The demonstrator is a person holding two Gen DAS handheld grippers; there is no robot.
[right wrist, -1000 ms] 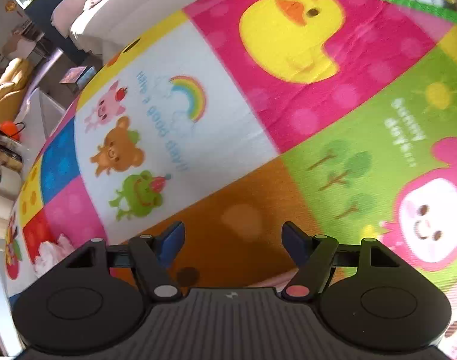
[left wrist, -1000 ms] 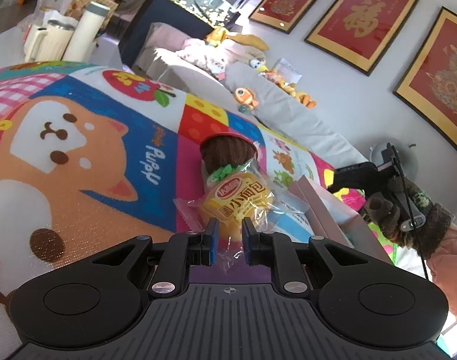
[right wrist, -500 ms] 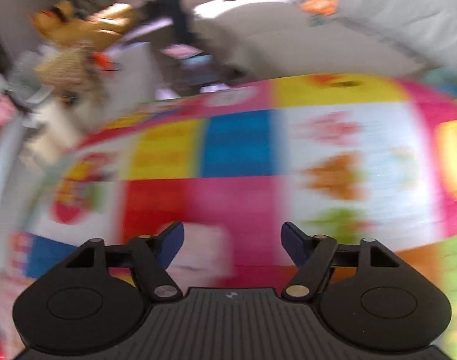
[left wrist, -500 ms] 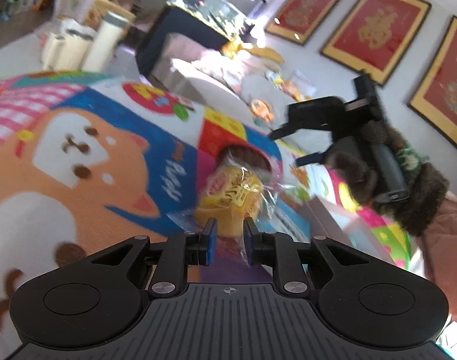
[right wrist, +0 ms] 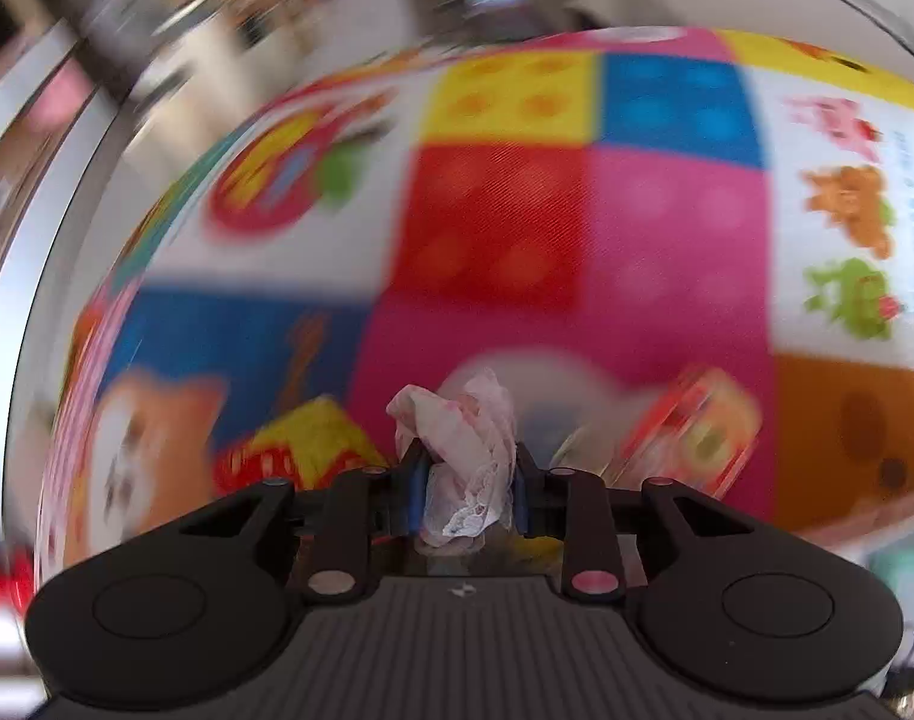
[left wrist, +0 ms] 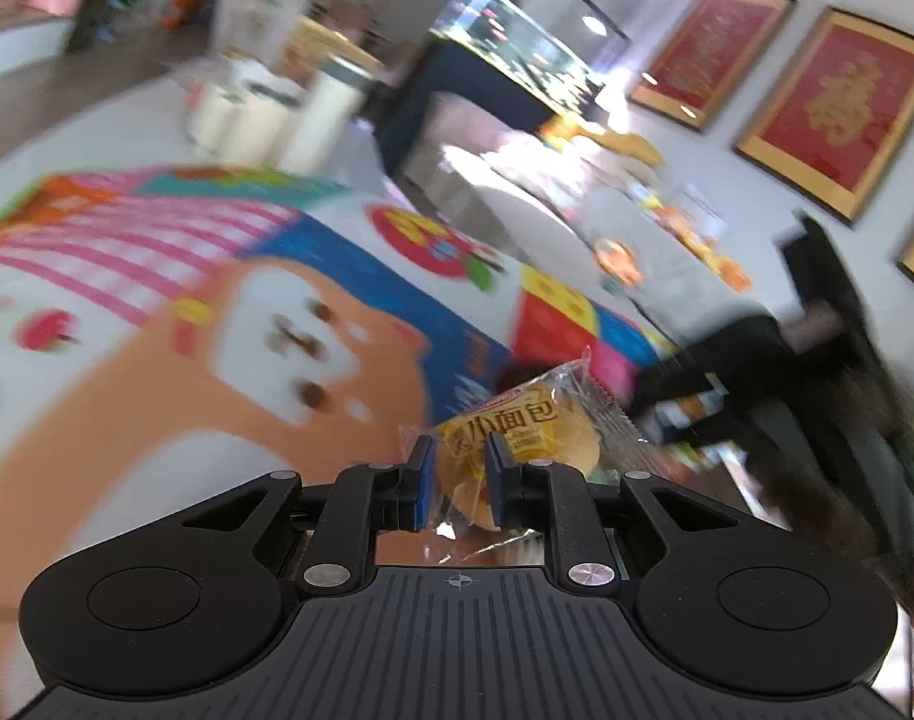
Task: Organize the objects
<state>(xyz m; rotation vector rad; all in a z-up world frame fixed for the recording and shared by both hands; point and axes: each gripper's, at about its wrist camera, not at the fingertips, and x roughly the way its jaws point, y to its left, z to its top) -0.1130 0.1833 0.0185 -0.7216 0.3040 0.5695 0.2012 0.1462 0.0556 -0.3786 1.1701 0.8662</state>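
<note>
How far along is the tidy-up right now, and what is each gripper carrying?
Both pickups look done. The left gripper is shut on a wrapped bread bun, lifted over the play mat. The right gripper is shut on a crumpled pink-and-white wrapper. Left to do: setting both down, plus the blurred packets lying on the mat. No drop-off spot is identifiable.

"小面包" — on the bread packet (left wrist: 517, 432)
</note>
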